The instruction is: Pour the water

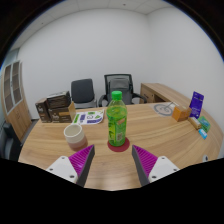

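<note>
Fingers (114, 160) spread wide, holding nothing. Green bottle (117, 119) upright on the counter (150, 128), just ahead and centred between them, untouched, cap seemingly on. White cup (75, 135) ahead, left of the bottle. No pouring begun, by the look: grasp, lift, tilt all remaining.

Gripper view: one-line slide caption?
Open gripper faces a green bottle on a red coaster, white cup beside it on the table.

hand-held gripper (113, 160) level, fingers spread apart
</note>
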{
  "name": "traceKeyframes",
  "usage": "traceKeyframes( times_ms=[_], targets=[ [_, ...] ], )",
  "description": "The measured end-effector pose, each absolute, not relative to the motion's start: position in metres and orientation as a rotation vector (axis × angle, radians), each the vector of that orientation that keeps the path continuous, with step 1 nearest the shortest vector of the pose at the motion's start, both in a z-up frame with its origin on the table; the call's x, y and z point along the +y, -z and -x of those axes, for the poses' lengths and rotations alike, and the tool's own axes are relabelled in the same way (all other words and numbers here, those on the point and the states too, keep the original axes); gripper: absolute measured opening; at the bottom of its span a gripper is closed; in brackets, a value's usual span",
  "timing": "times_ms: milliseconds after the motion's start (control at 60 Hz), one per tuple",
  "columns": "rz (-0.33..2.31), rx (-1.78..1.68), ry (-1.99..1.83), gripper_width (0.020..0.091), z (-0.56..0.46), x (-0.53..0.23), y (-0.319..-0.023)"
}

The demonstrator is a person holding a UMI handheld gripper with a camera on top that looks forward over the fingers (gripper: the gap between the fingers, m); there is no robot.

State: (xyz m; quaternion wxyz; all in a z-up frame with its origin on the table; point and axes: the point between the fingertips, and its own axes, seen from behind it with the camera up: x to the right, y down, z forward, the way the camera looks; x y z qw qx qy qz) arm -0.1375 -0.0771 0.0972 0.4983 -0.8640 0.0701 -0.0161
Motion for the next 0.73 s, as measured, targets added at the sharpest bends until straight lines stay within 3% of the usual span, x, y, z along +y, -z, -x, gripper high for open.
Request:
traceKeyframes(
  times_ms=[267,450,733],
  targets=[
    [2.084,0.081,-0.039,0.0759,0.188,-0.130,-0.174],
    [2.045,0.038,-0.028,0.0763,0.215,-0.148,-0.209],
    [2.030,0.120,-0.011,0.0762,0.221,-0.169,-0.220]
  ],
)
